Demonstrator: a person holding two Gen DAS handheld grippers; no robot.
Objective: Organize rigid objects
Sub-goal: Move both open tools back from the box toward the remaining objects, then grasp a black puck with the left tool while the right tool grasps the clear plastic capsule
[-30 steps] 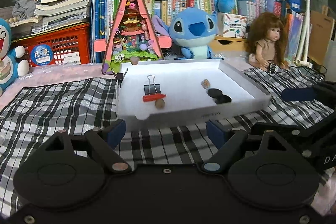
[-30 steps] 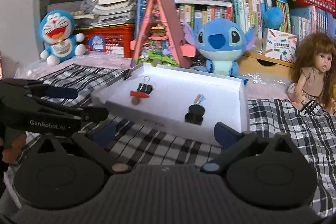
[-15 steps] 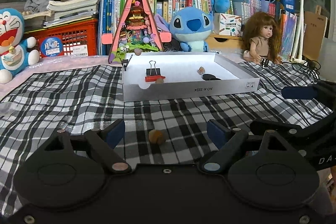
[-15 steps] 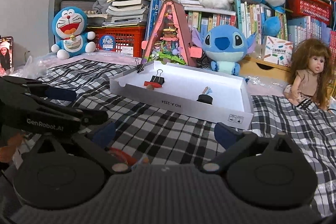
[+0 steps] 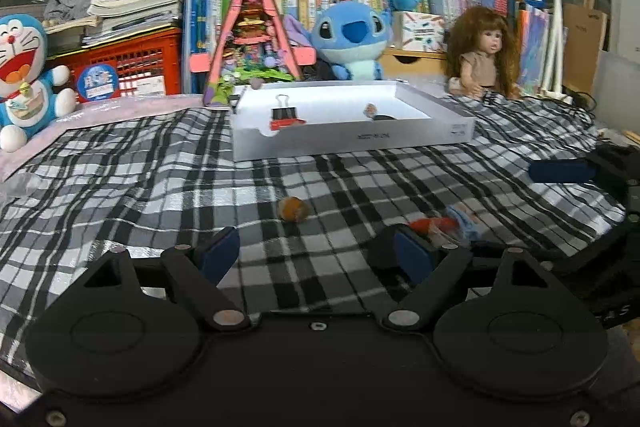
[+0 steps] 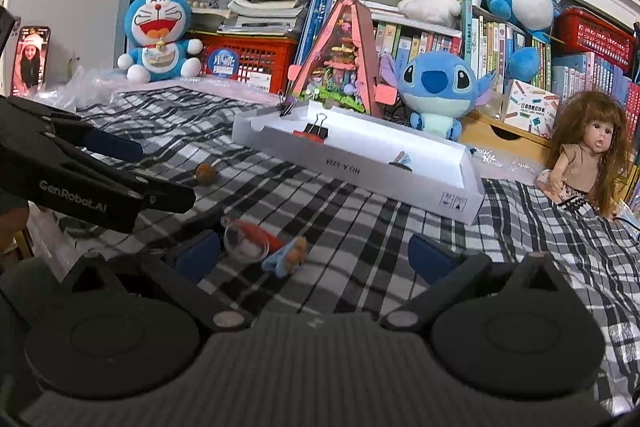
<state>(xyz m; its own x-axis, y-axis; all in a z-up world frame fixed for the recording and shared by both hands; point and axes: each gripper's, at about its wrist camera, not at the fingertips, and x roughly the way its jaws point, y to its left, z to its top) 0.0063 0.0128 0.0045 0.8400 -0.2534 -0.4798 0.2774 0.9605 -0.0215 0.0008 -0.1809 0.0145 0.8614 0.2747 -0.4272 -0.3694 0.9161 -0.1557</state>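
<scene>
Clip sits in tray; ball and perhaps two trinkets remain out; left tongs closing on nothing, right tongs open.

Both wrist cameras sit low behind their jaws, facing the shallow white cardboard tray ahead across the black-and-white checked cloth; both share it and the small brown ball

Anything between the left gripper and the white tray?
In the left wrist view: a small brown ball on checked cloth, between left gripper and tray.
</scene>
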